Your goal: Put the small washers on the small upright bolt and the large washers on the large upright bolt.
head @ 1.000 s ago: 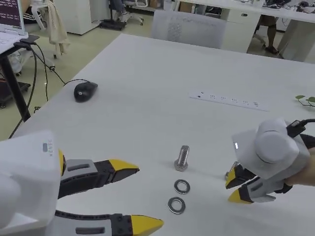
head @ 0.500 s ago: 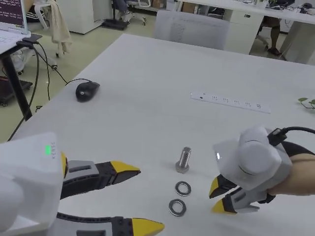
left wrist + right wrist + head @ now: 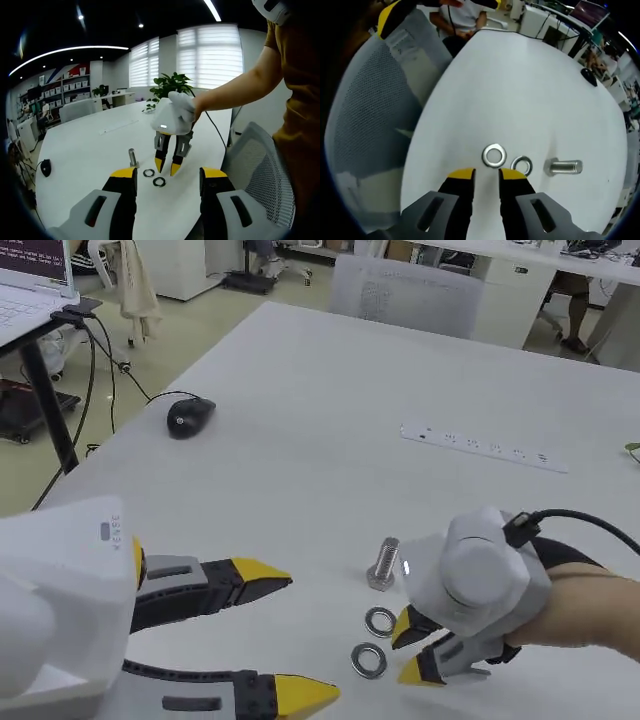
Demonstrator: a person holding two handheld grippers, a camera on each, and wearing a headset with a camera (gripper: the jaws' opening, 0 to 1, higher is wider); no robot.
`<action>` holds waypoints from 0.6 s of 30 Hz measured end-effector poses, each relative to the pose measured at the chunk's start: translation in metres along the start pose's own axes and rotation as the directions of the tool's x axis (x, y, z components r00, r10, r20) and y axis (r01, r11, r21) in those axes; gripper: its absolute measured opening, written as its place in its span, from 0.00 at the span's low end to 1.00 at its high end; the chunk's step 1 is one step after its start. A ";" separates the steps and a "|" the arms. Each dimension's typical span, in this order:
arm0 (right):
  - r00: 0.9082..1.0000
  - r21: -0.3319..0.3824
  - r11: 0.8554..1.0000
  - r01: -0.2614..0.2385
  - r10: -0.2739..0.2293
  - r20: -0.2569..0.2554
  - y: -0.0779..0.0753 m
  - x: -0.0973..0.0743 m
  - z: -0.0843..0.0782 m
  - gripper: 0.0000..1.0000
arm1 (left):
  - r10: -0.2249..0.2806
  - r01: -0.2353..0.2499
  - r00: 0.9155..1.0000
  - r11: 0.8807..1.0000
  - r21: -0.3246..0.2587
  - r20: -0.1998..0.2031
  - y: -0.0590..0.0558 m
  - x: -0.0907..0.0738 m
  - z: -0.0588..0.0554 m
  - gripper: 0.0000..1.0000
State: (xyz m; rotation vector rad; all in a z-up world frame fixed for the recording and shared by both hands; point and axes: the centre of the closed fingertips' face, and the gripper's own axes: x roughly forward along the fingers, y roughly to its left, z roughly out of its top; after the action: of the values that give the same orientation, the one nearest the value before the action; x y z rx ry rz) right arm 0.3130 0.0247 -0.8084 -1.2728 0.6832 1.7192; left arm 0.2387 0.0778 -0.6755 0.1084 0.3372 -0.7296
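One steel bolt (image 3: 384, 562) stands upright on the white table (image 3: 300, 440). Two steel washers lie flat just in front of it, one washer (image 3: 380, 621) nearer the bolt and the other washer (image 3: 368, 660) nearer me. My right gripper (image 3: 408, 650) hovers right beside them, jaws slightly open and holding nothing. In the right gripper view its tips (image 3: 487, 175) sit just short of the near washer (image 3: 494, 155), with the second washer (image 3: 521, 165) and bolt (image 3: 563, 166) beyond. My left gripper (image 3: 290, 638) stands wide open at the lower left, pointing at the washers (image 3: 159, 181) and the right gripper (image 3: 167, 167).
A black mouse (image 3: 188, 416) lies at the table's left edge and a white power strip (image 3: 485, 448) at the back right. A grey mesh chair (image 3: 405, 295) stands at the table's far end, another chair (image 3: 370, 100) at its near end.
My right gripper has moved left across the table, from right of the bolt to right beside the two washers. The left gripper has held its place and stayed open.
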 end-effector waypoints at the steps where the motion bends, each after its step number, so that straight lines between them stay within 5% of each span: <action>1: 1.000 0.003 1.000 0.000 0.000 0.006 -0.001 0.002 0.002 0.20 | -0.001 0.001 1.000 1.000 -0.002 -0.001 0.000 0.000 -0.001 0.49; 18: 1.000 0.051 0.999 -0.018 0.017 0.016 -0.004 0.017 0.007 0.27 | 0.011 -0.011 1.000 1.000 -0.019 0.004 0.002 0.001 -0.002 0.49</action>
State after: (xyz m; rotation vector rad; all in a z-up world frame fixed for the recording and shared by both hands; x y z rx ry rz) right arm 0.3116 0.0384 -0.8220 -1.2207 0.7265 1.7132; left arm 0.2400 0.0787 -0.6783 0.0907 0.3393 -0.7153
